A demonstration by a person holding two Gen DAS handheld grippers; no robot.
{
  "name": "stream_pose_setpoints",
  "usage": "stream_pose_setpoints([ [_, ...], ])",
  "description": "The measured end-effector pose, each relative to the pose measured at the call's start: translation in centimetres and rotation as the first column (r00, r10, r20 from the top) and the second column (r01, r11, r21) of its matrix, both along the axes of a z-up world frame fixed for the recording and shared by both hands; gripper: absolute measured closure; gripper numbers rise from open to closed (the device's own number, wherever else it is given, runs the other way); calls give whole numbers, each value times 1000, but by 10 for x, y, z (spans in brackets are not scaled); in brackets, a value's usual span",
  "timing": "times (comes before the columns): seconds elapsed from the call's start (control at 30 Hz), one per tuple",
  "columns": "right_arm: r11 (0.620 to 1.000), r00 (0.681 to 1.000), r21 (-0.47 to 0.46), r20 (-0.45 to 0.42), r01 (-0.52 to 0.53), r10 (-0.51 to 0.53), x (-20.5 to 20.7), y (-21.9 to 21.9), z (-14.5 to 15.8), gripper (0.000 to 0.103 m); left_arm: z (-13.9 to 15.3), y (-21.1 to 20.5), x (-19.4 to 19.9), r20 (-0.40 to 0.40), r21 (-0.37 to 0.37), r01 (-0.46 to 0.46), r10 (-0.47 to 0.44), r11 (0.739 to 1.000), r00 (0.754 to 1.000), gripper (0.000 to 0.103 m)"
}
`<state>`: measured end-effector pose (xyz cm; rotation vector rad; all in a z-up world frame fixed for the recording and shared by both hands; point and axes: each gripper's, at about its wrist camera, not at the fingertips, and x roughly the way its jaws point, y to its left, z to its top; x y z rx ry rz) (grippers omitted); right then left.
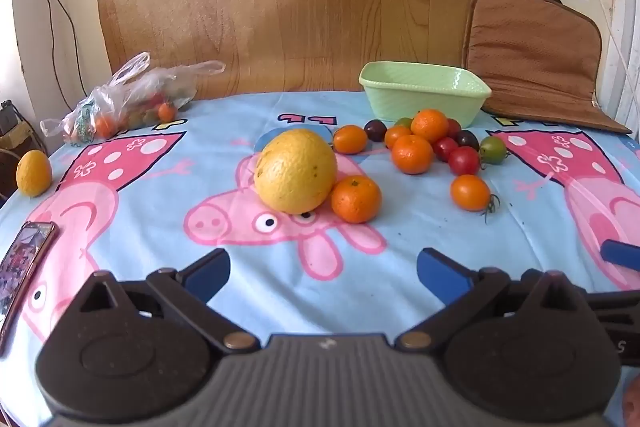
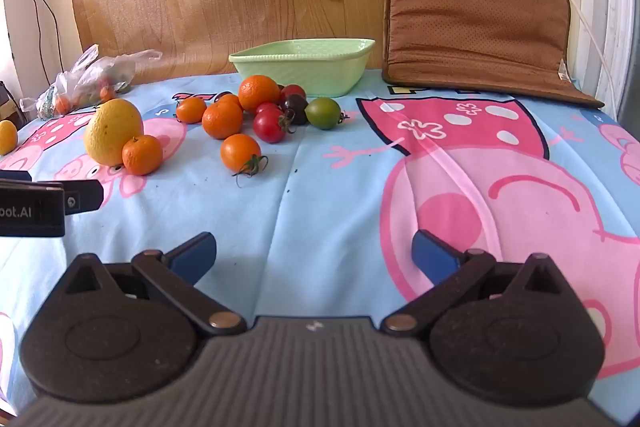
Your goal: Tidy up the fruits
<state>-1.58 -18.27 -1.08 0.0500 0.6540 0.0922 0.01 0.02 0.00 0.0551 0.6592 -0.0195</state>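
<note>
the cartoon tablecloth fills both views. the green basket sits at 1 o'clock, a pile of tangerines and tomatoes touching its front. the big yellow citrus lies at 12, touching 1 tangerine. left gripper and right gripper hover with jaws spread wide, holding nothing.

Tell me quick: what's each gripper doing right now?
Left gripper: jaws wide open, holding nothing.
Right gripper: jaws wide open, holding nothing.
</note>
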Motion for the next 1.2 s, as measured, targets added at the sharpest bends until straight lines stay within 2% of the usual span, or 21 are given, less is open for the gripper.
stream_pose_setpoints([
  [0.57, 999, 1000, -52, -13, -2, 1, 0, 2, -2, 0, -26, 26, -1, -67, -68, -7, 2, 998, 998, 0],
  [1.2, 998, 1000, -69, -16, -3, 2, 3, 10, -2, 0, -31, 27, -6, -38, -53, 10, -12, 999, 999, 0],
])
